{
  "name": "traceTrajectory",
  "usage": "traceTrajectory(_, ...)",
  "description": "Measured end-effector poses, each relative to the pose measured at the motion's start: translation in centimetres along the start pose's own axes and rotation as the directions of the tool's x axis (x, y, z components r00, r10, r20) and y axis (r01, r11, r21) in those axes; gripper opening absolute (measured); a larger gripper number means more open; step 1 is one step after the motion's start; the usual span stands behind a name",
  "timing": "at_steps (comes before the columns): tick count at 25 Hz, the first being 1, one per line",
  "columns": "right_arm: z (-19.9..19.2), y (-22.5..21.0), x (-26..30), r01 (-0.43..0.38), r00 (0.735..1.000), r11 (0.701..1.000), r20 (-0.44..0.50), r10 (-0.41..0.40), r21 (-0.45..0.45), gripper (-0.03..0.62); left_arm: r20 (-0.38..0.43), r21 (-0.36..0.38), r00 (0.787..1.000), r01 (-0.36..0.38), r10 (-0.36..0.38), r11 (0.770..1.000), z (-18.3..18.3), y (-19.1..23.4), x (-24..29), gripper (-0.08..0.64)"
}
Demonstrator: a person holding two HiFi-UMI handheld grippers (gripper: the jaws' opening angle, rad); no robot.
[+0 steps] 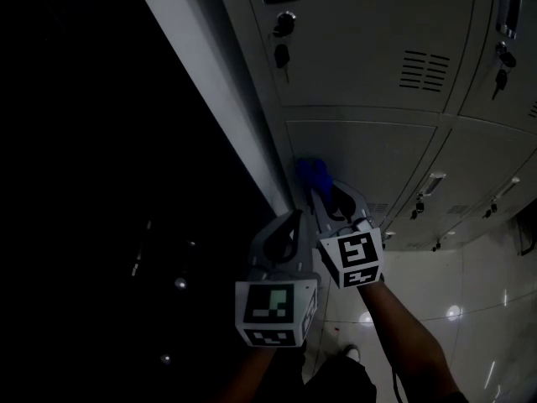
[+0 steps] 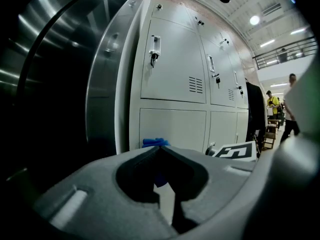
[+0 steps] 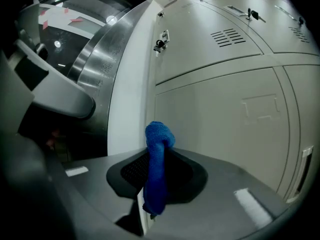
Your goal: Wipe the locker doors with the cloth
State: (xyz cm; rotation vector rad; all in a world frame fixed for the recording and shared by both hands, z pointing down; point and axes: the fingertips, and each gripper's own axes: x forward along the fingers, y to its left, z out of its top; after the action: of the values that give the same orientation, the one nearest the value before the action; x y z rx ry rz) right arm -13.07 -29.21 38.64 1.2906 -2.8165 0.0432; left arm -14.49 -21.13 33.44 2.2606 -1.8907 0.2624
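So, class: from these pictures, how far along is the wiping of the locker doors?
Done: the cloth is picked up and clamped between the jaws of the right gripper. In hand: it is held by the left edge of a lower locker door; whether it touches cannot be told. The left gripper is shut and empty. Left: the wiping itself, since no door shows any sign of being wiped.

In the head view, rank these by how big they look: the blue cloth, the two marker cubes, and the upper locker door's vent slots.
1. Left marker cube, though it is nearer the camera.
2. Right marker cube.
3. Vent slots and blue cloth look about alike.
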Motion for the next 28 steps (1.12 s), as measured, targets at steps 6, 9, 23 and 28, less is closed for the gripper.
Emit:
traceTrajectory(6,-0.5,-3.8,-3.0,0.057,0.998,0.998,-0.006,-0.057,-0.021,0.063,0.000,-0.028,1.000,0.023,-0.023,0.999,-0.7,-2.2,1.0,0.003)
traceTrajectory(9,-0.8,-6.2,-4.6,0.093,0.996,0.995,-0.006,-0.094,-0.024,0.063,0.003,-0.032,0.999,0.035,-0.035,0.999,-1.0,-3.4,1.6,0.003)
traceTrajectory(23,-2.0,-15.8,-11.0,0.252,0.968,0.967,-0.010,-0.252,-0.028,0.063,-0.032,-0.022,0.998,0.051,-0.052,0.998,-3.2,-6.7,3.4,0.003)
traceTrajectory(28,-1.4,-14.9,-11.2,0.221,0.975,0.975,0.013,-0.221,-0.018,0.063,-0.028,-0.016,0.999,0.041,-0.041,0.999,-3.6,-6.6,3.3,0.003)
